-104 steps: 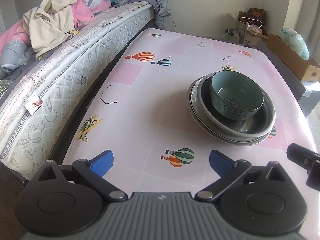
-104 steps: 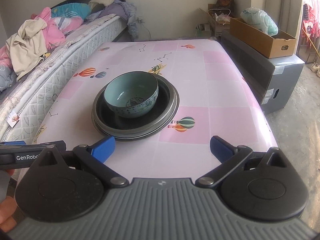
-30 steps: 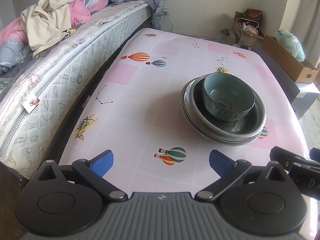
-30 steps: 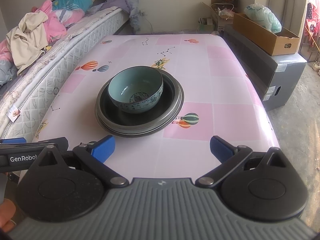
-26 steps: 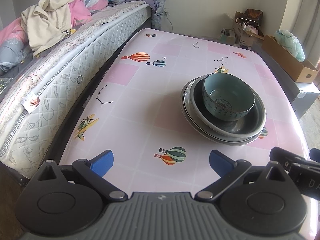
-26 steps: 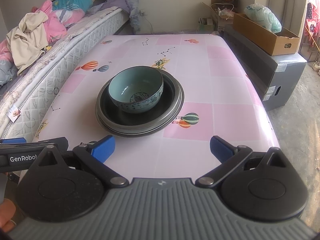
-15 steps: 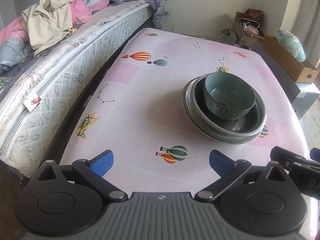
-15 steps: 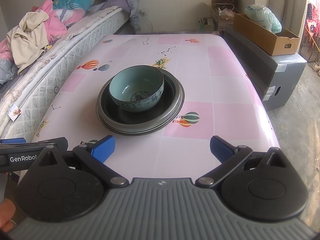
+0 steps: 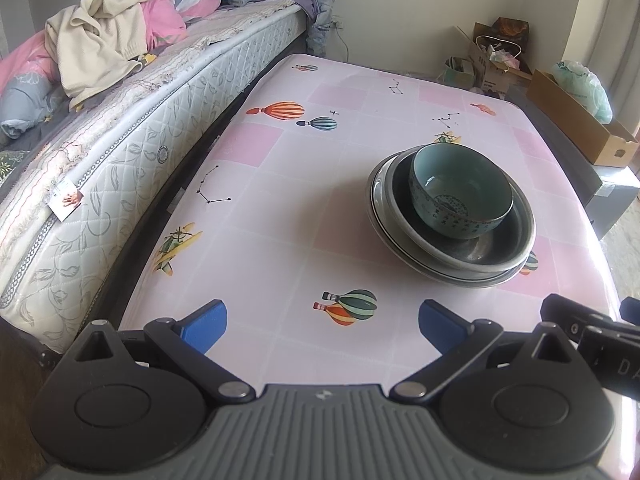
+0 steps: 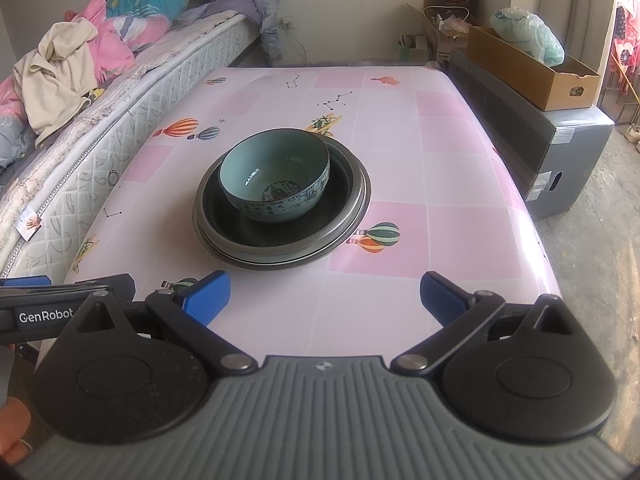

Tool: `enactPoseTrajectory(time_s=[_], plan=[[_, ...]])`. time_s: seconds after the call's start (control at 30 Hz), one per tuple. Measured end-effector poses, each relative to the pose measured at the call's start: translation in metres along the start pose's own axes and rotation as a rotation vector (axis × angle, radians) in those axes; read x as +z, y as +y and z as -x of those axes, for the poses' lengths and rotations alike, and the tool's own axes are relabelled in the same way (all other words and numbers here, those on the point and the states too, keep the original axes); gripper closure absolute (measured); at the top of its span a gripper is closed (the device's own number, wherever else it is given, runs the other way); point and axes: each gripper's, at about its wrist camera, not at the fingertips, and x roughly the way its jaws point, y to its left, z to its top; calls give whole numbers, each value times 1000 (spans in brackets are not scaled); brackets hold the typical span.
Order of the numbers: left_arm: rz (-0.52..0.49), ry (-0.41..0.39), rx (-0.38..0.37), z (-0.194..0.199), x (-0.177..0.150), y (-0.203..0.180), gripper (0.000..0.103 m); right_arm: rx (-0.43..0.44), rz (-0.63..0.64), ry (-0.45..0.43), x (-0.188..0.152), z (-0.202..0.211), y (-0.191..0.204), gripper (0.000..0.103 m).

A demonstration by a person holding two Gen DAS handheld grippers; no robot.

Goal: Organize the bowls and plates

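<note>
A teal patterned bowl (image 9: 460, 196) (image 10: 276, 184) sits inside a dark deep plate (image 9: 516, 240) (image 10: 344, 208), which rests on a grey plate beneath it (image 9: 380, 216) (image 10: 224, 256), all stacked on the pink table (image 9: 280, 200) (image 10: 400, 152). My left gripper (image 9: 322, 322) is open and empty, near the table's front edge, left of the stack. My right gripper (image 10: 324, 298) is open and empty, just in front of the stack. Each gripper shows at the edge of the other's view.
A bed with a white mattress (image 9: 120, 152) (image 10: 80, 168) and piled clothes (image 9: 104, 48) runs along the table's left side. A grey cabinet (image 10: 560, 160) with a cardboard box (image 10: 532, 68) stands to the right. Boxes and bags (image 9: 496, 60) sit by the far wall.
Both grippers have shifted only slightly over the near table edge. The stack stays in place and both grippers stay open.
</note>
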Motion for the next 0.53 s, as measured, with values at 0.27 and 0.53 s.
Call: enactPoseTrajectory(time_s=[0.27, 0.53], plan=[[1, 0, 0, -1, 1, -1, 1, 0, -1, 0, 1, -1, -3, 1], [1, -1, 1, -1, 1, -1, 1, 0, 0, 0, 1, 0, -3, 1]])
